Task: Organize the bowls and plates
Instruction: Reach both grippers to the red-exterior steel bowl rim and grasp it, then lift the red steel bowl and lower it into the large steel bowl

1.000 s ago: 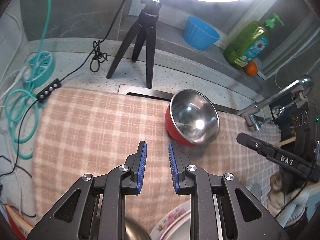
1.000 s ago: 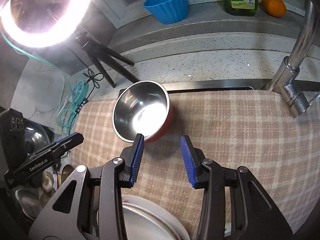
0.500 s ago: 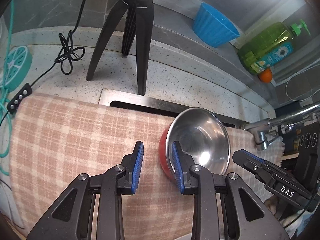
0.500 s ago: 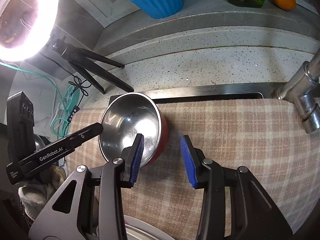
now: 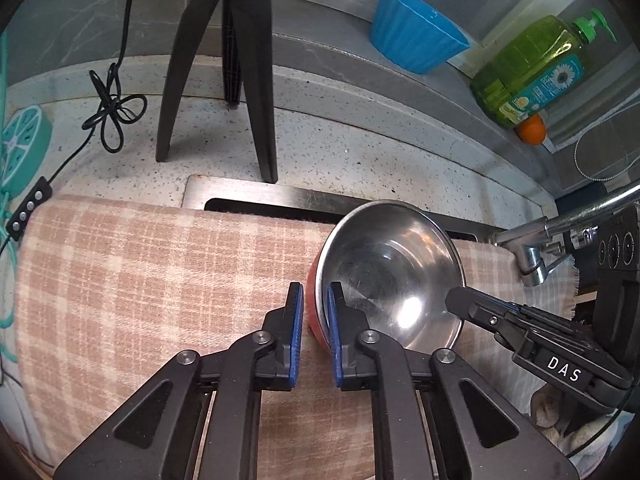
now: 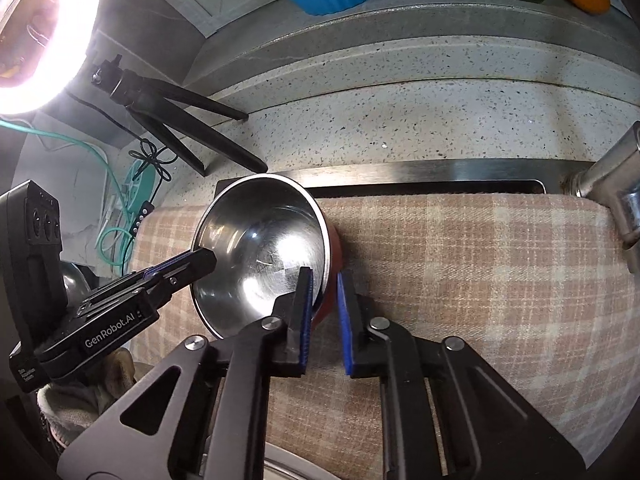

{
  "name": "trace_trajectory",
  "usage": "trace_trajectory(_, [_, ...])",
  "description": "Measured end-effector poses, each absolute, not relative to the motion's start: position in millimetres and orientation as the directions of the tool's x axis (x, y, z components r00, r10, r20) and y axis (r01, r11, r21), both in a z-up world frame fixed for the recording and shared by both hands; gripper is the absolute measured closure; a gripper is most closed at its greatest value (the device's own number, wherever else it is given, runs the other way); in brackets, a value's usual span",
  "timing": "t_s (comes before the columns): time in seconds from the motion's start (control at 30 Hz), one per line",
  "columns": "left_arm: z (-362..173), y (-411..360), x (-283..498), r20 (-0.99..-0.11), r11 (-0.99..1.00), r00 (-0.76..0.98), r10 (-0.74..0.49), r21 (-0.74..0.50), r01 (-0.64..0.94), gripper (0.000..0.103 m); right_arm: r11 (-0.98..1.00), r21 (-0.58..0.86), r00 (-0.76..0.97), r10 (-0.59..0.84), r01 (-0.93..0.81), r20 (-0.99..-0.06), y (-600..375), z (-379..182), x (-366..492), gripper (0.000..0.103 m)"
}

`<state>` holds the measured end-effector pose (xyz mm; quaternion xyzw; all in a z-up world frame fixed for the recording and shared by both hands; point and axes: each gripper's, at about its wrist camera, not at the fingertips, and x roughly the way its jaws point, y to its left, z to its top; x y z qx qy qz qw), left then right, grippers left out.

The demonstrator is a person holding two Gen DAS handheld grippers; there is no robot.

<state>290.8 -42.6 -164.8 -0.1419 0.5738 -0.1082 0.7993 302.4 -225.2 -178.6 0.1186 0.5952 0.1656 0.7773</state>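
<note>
Both grippers' jaws have just closed on the rim of the red-sided steel bowl point(image 5: 390, 276) on the checked cloth point(image 5: 140, 280): left gripper point(image 5: 315, 304) at nine o'clock, right gripper point(image 6: 325, 290) at three. Next, likely a level two-handed lift.

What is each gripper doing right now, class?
Left gripper: shut on the red steel bowl's rim, having just closed.
Right gripper: shut on the opposite rim, also just closed.

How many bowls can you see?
2: a steel bowl with a red outside on the checked cloth, and a blue bowl on the back ledge. Others may be hidden.
</note>
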Motion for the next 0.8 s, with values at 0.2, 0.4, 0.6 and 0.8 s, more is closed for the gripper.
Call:
trace_trajectory(0.2, [-164,-42,288,-0.885,0.934,0.319,-0.338,-0.356,0.003,0.094,0.919,0.375,0.240,0.394,-0.121,-0.887,-222,-175,299,0.093])
trace_trajectory(0.4, [-149,-35,275,-0.871,0.930,0.348,-0.347,-0.368,0.007,0.094,0.913,0.386,0.248,0.408,-0.134,-0.879,-220,-161,288,0.093])
trace_trajectory(0.6, [-127,-21,247,-0.843,0.921,0.399,-0.361,-0.390,0.011,0.094,0.898,0.401,0.254,0.436,-0.181,-0.863,-211,-141,265,0.093])
trace_trajectory(0.8, [-107,-2,204,-0.808,0.909,0.453,-0.378,-0.416,0.018,0.093,0.873,0.431,0.247,0.481,-0.228,-0.842,-202,-121,233,0.093])
